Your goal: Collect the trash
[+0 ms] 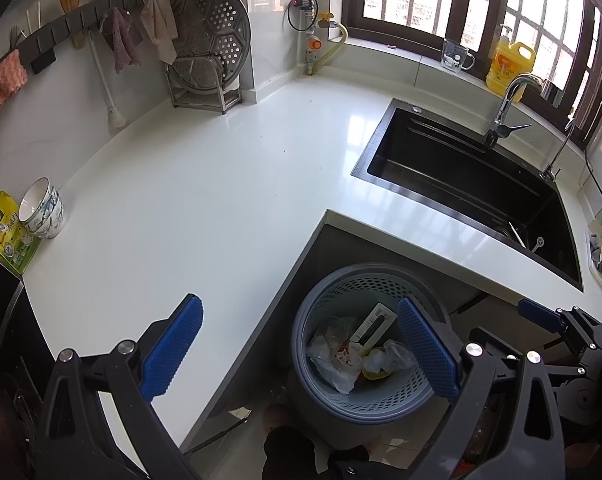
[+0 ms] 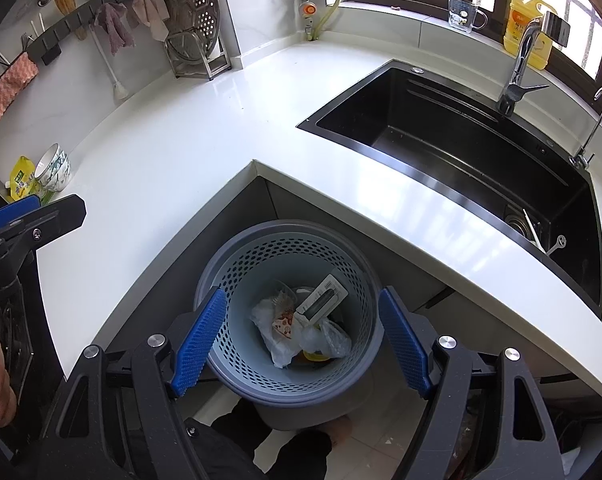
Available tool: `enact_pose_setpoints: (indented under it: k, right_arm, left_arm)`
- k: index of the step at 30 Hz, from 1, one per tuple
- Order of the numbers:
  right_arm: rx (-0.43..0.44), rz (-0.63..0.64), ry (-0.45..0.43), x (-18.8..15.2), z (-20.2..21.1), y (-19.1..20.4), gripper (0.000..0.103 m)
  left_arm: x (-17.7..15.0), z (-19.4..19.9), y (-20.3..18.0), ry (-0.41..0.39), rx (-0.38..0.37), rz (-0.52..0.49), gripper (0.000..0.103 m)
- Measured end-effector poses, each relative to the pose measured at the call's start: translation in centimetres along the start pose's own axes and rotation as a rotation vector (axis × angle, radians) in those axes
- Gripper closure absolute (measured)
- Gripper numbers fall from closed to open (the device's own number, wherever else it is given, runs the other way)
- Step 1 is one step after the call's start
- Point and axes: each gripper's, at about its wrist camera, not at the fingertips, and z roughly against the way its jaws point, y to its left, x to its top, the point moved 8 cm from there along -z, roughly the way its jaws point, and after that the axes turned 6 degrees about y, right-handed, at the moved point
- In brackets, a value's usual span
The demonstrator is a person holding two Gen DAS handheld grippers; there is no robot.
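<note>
A grey perforated waste bin [image 1: 381, 270] [image 2: 285, 226] stands on the floor in the inner corner of the white L-shaped counter [image 1: 221, 180]. Inside lie crumpled clear plastic bags [image 1: 333, 356] [image 2: 277, 328], a white card pack [image 1: 371, 326] [image 2: 321, 296] with a black item, and something yellow. My left gripper [image 1: 301, 350] is open and empty, straddling the counter edge and the bin's left side. My right gripper [image 2: 301, 344] hangs open and empty directly over the bin mouth. Each gripper shows at the edge of the other's view: the right gripper [image 1: 541, 316], the left gripper [image 2: 29, 216].
A black sink [image 1: 461, 168] with a chrome faucet [image 1: 509, 100] is set in the right counter. Stacked bowls [image 1: 43, 208] and a yellow pouch [image 1: 5, 232] sit at the far left. A steamer rack [image 1: 209, 44], glass mug [image 1: 457, 56] and yellow bottle [image 1: 509, 64] line the back.
</note>
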Motion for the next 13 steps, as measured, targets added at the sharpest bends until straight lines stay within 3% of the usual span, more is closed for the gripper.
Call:
enact_pose_setpoints:
  k: [13]
  right_arm:
    - [0.000, 0.006, 0.002, -0.05, -0.13, 0.13, 0.028]
  left_arm:
    - [-0.16, -0.36, -0.04, 0.021, -0.001, 0.008, 0.007]
